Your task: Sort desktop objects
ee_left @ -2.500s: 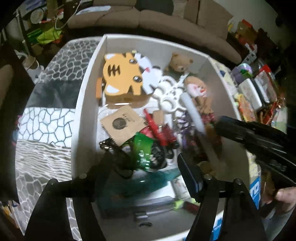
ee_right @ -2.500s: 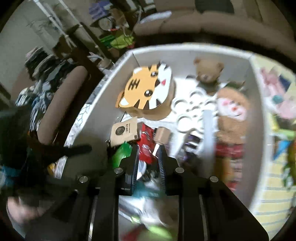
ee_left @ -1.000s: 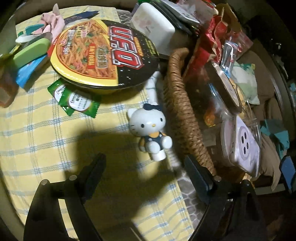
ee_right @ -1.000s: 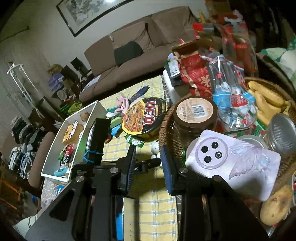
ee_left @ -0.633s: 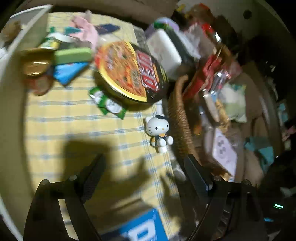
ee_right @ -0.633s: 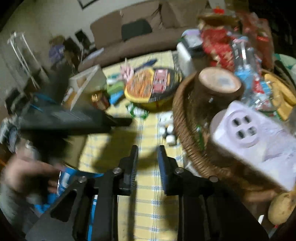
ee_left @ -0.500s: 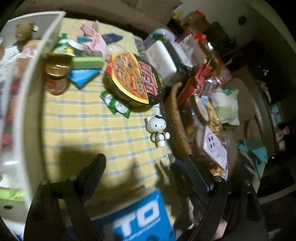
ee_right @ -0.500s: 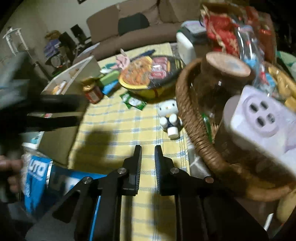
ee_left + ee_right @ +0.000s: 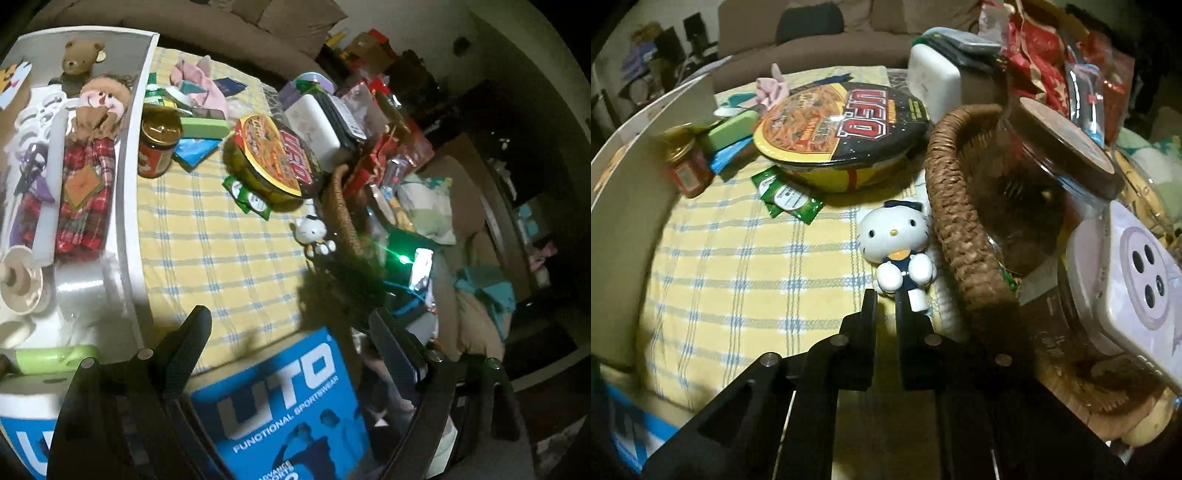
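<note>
The right gripper [image 9: 885,300] is sitting low in the centre of the right wrist view with its two black fingers nearly pressed together, only a thin gap showing, and nothing pinched between them. Its tips are pointing at a Hello Kitty figurine [image 9: 895,245] lying on the yellow checked tablecloth [image 9: 738,266], just above the fingertips and beside the rim of a woven wicker basket [image 9: 960,229] on the right. Behind the figurine a UFO instant noodle bowl [image 9: 842,136] is filling the upper middle of the frame, with a green sachet [image 9: 786,195] at its lower left edge and a small red jar [image 9: 685,164] with a gold lid further left.

In the left wrist view the left gripper [image 9: 291,339] is spreading its fingers wide at the bottom of the frame, empty, over a blue UTO sportswear box [image 9: 288,398]. The figurine [image 9: 314,234] is appearing small at centre right, next to the basket [image 9: 341,214]. A white storage box [image 9: 129,177] is running down the left edge, holding a teddy bear [image 9: 79,55] and a doll in red plaid [image 9: 88,155].
</note>
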Demonstrator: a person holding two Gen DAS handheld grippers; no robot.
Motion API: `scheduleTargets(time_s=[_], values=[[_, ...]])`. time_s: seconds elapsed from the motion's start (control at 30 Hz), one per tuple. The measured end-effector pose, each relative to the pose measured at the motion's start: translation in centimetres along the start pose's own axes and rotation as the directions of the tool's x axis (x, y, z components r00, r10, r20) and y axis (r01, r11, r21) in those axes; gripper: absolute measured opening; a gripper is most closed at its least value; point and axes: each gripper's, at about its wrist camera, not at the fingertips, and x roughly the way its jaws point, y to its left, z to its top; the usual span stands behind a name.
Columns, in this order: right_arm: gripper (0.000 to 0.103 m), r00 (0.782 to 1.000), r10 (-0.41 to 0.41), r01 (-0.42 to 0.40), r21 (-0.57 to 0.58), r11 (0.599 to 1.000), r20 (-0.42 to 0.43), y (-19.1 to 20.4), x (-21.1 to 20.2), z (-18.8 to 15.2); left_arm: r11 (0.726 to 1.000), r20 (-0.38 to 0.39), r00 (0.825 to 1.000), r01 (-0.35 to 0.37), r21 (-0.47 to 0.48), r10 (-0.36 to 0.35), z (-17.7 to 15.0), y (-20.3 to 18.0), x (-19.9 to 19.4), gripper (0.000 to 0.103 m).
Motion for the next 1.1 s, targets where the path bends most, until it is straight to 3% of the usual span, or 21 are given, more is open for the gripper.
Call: scheduleTargets(time_s=[0.07, 0.17, 0.3, 0.37, 0.43, 0.5, 0.6, 0.7, 0.83, 1.0, 1.1], values=[[0.017, 1.0, -0.027, 0.027, -0.02, 0.999, -0.009, 0.6, 0.2, 0.4, 1.0, 0.001, 1.0, -0.006, 0.008, 0.006, -0.2, 0.1, -0.3, 0.09], [0.034, 0.999, 0.002, -0.001, 0.016, 1.0, -0.044, 1.0, 0.3, 0.6, 1.0, -0.007, 1.0, 0.015, -0.005, -0.015, -0.6, 0.6, -0.7, 0.09], [0.035, 0.998, 0.058, -0.055, 0.072, 0.996, -0.029, 0.7, -0.6, 0.5, 1.0, -0.001, 1.0, 0.021, -0.021, -0.021, -0.5, 1.3, -1.1, 0.09], [0.031, 1.0, 0.01, -0.009, 0.062, 0.998, -0.003, 0.5, -0.7, 0.8, 0.999, 0.006, 1.0, 0.026, -0.027, -0.025, -0.4, 1.4, -1.3, 0.09], [0.033, 0.999, 0.029, -0.03, 0.055, 0.998, 0.014, 0.5, -0.6, 1.1, 0.999, 0.008, 1.0, 0.03, -0.027, -0.03, -0.3, 1.3, -1.4, 0.09], [0.032, 0.993, 0.112, -0.112, 0.043, 0.993, -0.019, 1.2, 0.0, 1.3, 0.999, 0.008, 0.999, 0.031, -0.026, -0.031, -0.4, 1.3, -1.5, 0.09], [0.029, 0.964, 0.256, -0.253, 0.046, 0.966, -0.069, 2.6, 0.8, 1.4, 0.999, 0.009, 1.0, 0.03, -0.025, -0.03, -0.4, 1.3, -1.5, 0.09], [0.028, 0.945, 0.326, -0.326, 0.02, 0.945, -0.021, 3.2, -0.6, 1.8, 0.999, 0.011, 0.999, 0.03, -0.039, -0.03, -0.3, 1.6, -1.4, 0.09], [0.029, 0.986, 0.163, -0.163, -0.001, 0.987, 0.032, 1.4, -3.1, 2.4, 0.998, 0.014, 0.999, 0.032, -0.046, -0.031, -0.2, 1.8, -1.4, 0.09], [0.028, 0.967, 0.245, -0.238, 0.092, 0.967, -0.07, -1.0, -1.9, 1.4, 0.998, 0.007, 0.999, 0.04, -0.04, -0.039, -0.1, 1.6, -1.2, 0.09], [0.028, 0.974, 0.199, -0.192, 0.075, 0.978, -0.104, -0.5, -1.6, 0.3, 0.999, 0.004, 0.999, 0.04, -0.033, -0.04, -0.1, 1.5, -0.9, 0.09]])
